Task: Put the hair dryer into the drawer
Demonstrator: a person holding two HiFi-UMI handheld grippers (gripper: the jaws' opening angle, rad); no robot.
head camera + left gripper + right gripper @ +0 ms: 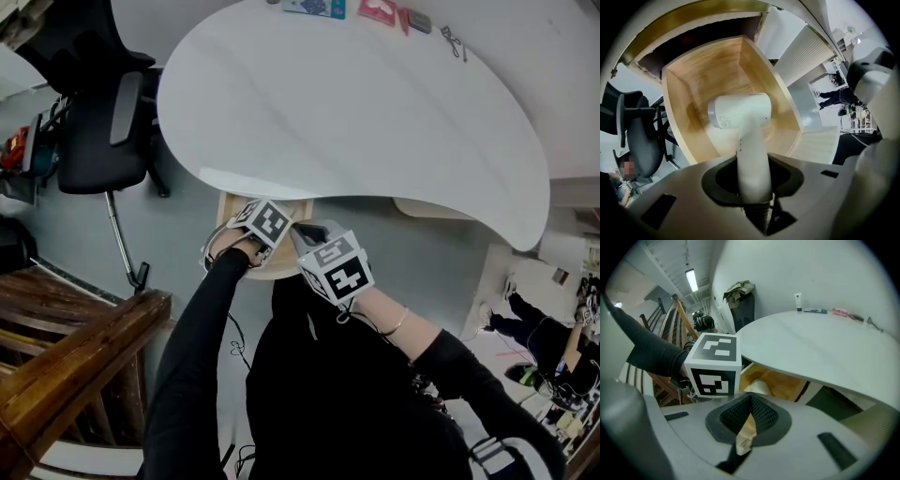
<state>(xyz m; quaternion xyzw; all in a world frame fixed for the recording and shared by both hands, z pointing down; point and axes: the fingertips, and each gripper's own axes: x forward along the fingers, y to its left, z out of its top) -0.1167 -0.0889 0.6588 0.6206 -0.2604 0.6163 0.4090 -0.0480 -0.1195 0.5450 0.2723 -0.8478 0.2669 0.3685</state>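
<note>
The white hair dryer (740, 110) hangs head-down over the open wooden drawer (717, 65). My left gripper (753, 164) is shut on its handle and points steeply down into the drawer. In the head view the left gripper (258, 225) sits over the drawer (278, 265), just under the white table's (356, 103) front edge. My right gripper (339, 267) hovers beside it on the right. In the right gripper view its pads (749, 401) meet with nothing between them, and part of the hair dryer (759, 386) shows pale inside the drawer (783, 380).
A black office chair (103, 122) stands to the left of the table. A wooden stair rail (75, 356) runs along the lower left. Small items (375, 9) lie at the table's far edge. A person (525, 319) is on the floor far right.
</note>
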